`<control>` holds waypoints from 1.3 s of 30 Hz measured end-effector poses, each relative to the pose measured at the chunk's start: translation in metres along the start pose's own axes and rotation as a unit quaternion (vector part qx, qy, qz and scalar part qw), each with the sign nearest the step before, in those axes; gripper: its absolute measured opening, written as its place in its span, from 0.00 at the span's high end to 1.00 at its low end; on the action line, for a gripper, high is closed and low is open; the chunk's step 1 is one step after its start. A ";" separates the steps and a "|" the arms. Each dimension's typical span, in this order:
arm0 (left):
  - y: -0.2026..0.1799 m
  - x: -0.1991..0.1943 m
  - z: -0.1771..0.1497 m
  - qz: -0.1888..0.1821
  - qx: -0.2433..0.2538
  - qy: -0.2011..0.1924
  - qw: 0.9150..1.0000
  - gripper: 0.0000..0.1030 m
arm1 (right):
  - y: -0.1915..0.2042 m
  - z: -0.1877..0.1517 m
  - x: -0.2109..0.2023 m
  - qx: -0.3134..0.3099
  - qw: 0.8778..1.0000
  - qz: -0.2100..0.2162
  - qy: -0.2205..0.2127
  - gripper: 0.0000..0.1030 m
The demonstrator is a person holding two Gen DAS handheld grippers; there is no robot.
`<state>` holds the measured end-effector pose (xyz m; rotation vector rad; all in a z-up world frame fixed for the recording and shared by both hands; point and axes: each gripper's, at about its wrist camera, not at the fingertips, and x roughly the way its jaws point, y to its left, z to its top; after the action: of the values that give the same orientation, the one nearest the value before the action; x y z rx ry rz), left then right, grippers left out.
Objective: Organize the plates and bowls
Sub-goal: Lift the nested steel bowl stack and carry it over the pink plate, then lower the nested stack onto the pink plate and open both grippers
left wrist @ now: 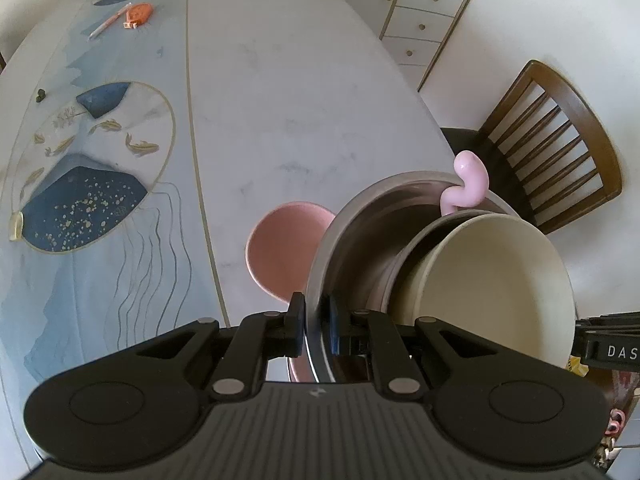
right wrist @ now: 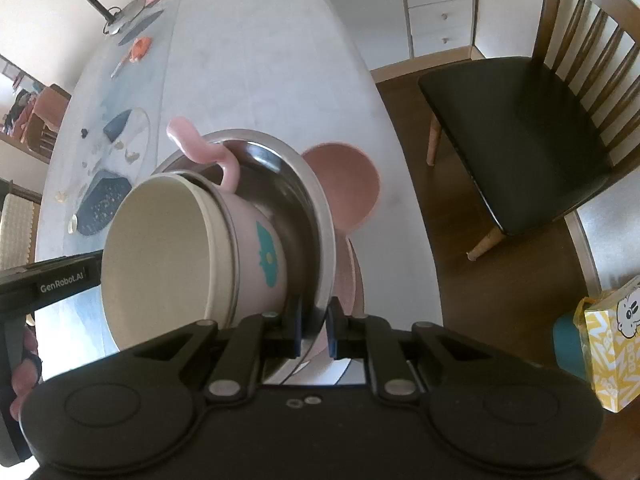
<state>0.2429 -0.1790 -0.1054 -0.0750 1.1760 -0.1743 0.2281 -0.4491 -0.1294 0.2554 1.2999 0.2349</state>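
Nearest each lens is a black gripper clamped on the rim of the same steel bowl: the left gripper pinches the rim from one side, and the right gripper pinches it from the opposite side, the thin metal edge caught between blue pads with the jaws nearly together. That bowl is tipped up on edge over the near part of the pale table, and nested inside it is a pink cup with a cream interior, a teal mark on its wall and a curled pink handle. Behind the steel rim sits a pink bowl, and a pink plate shows just below; whether the steel bowl touches either cannot be told. The step in hand looks like carrying the nested pair as one stack toward the pink pieces. The next move probably calls for levelling the bowl, since tilted this far the cup could slide out, then lowering it evenly with both hands before releasing. The steel looks smooth and slippery, so the grip on it is likely marginal.
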 end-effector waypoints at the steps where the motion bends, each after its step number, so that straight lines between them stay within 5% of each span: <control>1: 0.000 0.001 0.000 0.001 0.001 0.000 1.000 0.90 | -0.001 0.000 0.001 -0.001 1.000 0.000 0.001 0.88; 20: 0.001 0.018 -0.005 -0.003 0.016 0.003 1.000 0.89 | -0.003 -0.002 0.013 0.006 1.000 -0.008 0.001 0.87; 30: 0.005 0.010 -0.006 -0.008 0.023 -0.010 1.000 0.88 | -0.004 -0.004 0.009 0.005 1.000 -0.020 -0.015 0.77; 39: 0.009 -0.031 -0.018 0.012 0.057 -0.073 0.996 0.84 | 0.010 -0.025 -0.034 -0.034 0.995 -0.016 -0.093 0.63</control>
<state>0.2158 -0.1642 -0.0852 0.0269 1.0195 -0.2114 0.1951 -0.4489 -0.1010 0.1936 1.1094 0.2216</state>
